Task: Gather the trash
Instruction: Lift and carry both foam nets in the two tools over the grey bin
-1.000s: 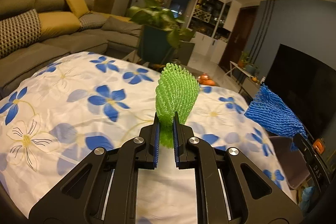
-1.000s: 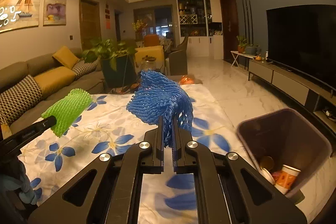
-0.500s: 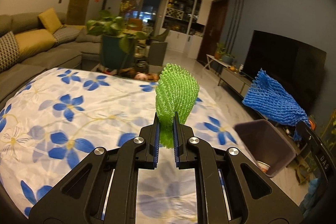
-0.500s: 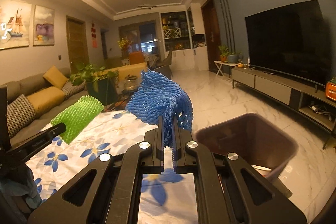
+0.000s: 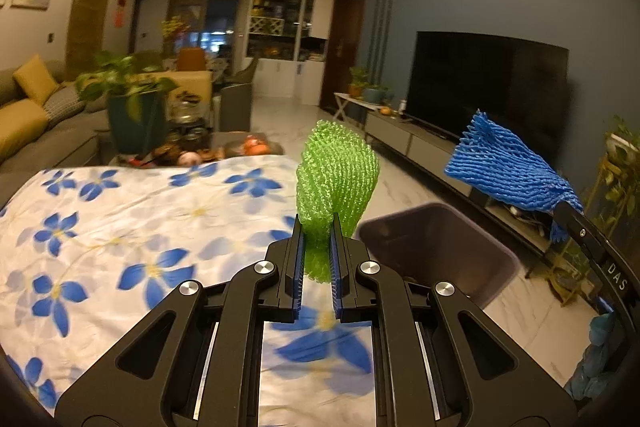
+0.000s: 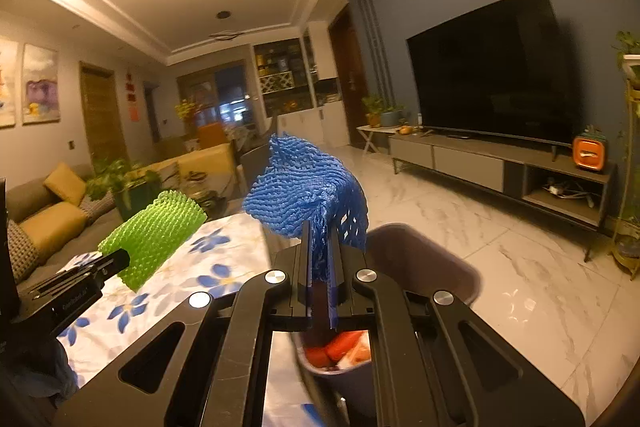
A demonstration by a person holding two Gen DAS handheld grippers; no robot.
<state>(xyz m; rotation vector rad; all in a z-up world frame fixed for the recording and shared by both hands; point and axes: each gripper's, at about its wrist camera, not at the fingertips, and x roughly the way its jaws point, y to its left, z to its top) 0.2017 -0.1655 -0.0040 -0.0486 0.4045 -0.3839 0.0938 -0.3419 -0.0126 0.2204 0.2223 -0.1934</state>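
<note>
My jaws are pinched narrow on both sides, each clamped on a piece of foam fruit netting: my left gripper (image 5: 316,227) holds the green net (image 5: 338,175) upright by its lower end, and my right gripper (image 6: 319,239) holds the blue net (image 6: 304,199), which folds over above the tips. The landmark for everything here is the dark trash bin (image 5: 436,251) standing on the marble floor just beside the corner of the bench with the blue-flowered cloth (image 5: 120,219). Seen from my right wrist, the bin (image 6: 420,259) lies directly under and just beyond the blue net, with orange and white rubbish already inside it. Seen from my left wrist, the green net hangs over the bench edge, just to the bench side of the bin's rim, not yet above the opening. I judge this to be the carry-and-drop step: both pieces are lifted and brought to the bin, and neither is released. Next, I should part the right jaws so the blue net falls inside, then swing the left further over the opening before letting go; the netting is light and may cling to the ribbed pads or drift past the rim. The only readable writing is "DAS" on the side of my right gripper (image 5: 580,231); the small print on the left gripper's side (image 6: 72,291) is too blurred to make out.
</note>
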